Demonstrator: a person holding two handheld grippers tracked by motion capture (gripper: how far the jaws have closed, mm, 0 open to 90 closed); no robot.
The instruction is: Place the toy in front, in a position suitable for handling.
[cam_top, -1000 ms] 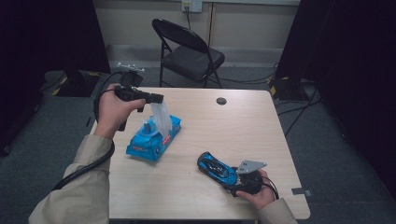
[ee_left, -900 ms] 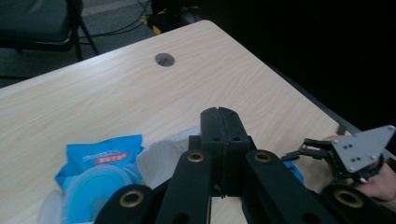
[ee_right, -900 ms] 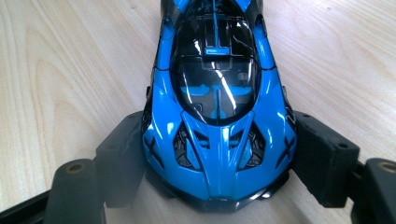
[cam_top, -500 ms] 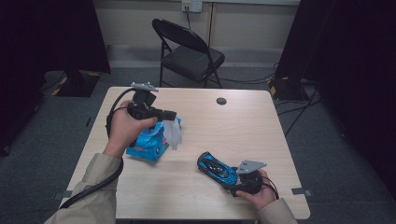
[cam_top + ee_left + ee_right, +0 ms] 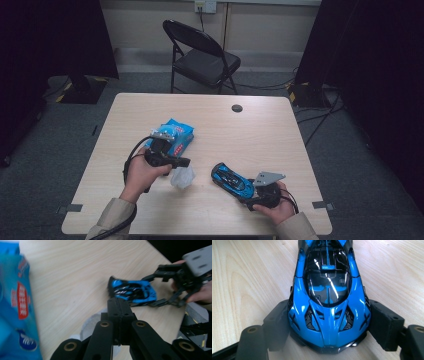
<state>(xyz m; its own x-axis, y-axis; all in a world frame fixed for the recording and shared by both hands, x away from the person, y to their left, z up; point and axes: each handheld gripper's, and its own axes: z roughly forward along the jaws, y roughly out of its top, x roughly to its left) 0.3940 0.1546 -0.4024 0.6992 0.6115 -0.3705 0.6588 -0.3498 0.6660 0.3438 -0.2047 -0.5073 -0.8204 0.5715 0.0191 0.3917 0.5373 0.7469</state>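
Lowered since the earlier frame: left claw (image 5: pixel 184 162), down from above the blue wipe pack (image 5: pixel 172 137) to just over the desk (image 5: pixel 280 130), carrying a white wipe (image 5: pixel 182 177) out of the pack and toward the near edge. Clamped fully shut on that wipe, jaws pressed together in the left gripper view; wipe (image 5: pixel 91 326) seen crumpled beneath the jaw tips, apparently touching the desk (image 5: pixel 75 272). Pack (image 5: pixel 17 307) at the left of that view, lying flat, just beside the left hand (image 5: pixel 142 172).

Unmoved: right claw (image 5: pixel 245 192), closed on the rear of a blue toy car (image 5: pixel 232 179), held by the right hand (image 5: pixel 275 205) near the front right of the desk. Pads (image 5: pixel 384 325) pressed against both flanks of the car (image 5: pixel 328 302) in the right gripper view; car flat on its wheels, nose pointing away from the claw and toward the wipe.

Beyond the desk: black folding chair (image 5: pixel 202 57).
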